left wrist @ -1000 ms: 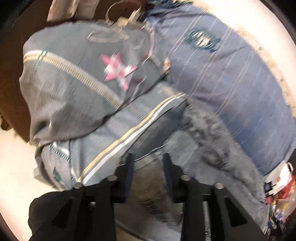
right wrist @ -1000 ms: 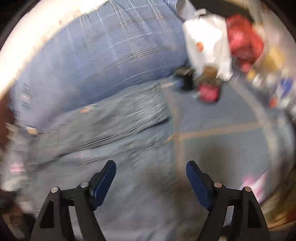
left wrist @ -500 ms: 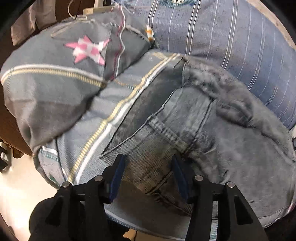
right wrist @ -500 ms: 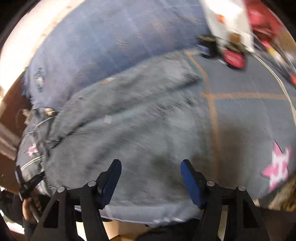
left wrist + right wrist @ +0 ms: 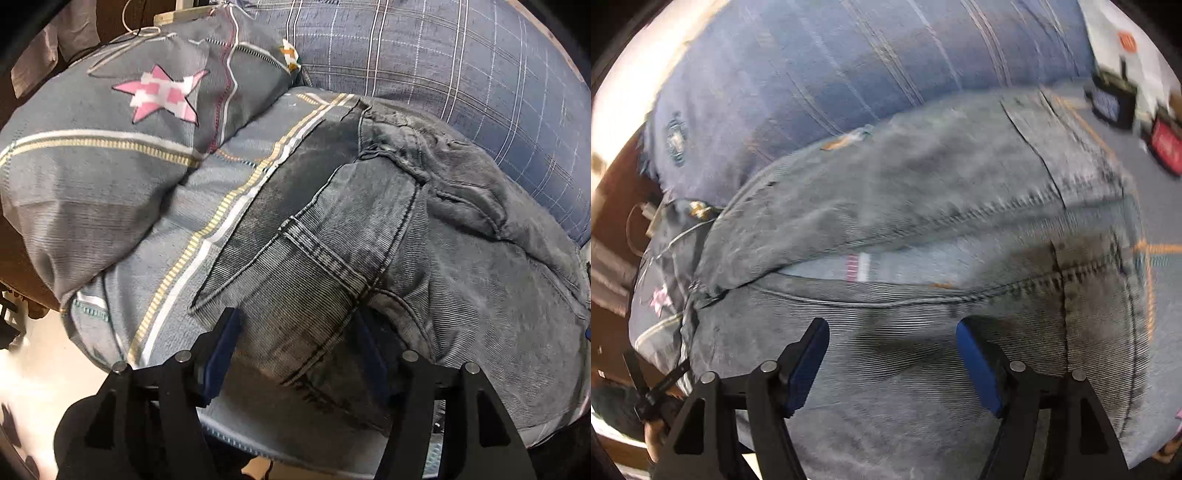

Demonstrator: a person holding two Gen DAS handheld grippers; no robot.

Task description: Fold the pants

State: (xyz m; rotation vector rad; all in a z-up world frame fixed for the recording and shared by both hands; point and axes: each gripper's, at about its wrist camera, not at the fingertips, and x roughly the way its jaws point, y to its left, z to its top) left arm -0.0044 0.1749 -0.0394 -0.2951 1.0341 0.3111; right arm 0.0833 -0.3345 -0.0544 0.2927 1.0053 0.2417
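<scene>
**Faded jeans spread on striped bedding**

Grey striped bedding (image 5: 229,206) with a pink star pillow (image 5: 110,147) at upper left carries ribbed, faded jeans (image 5: 332,266) at centre. Left gripper (image 5: 295,350) jaws are opening astride denim; right gripper (image 5: 892,365) jaws, also opening, hover apart. No writing is legible.

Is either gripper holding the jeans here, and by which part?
Nothing is held. The left gripper is opening over the jeans near a back pocket; the right gripper is opening over a leg, pads clear of the denim.
</scene>
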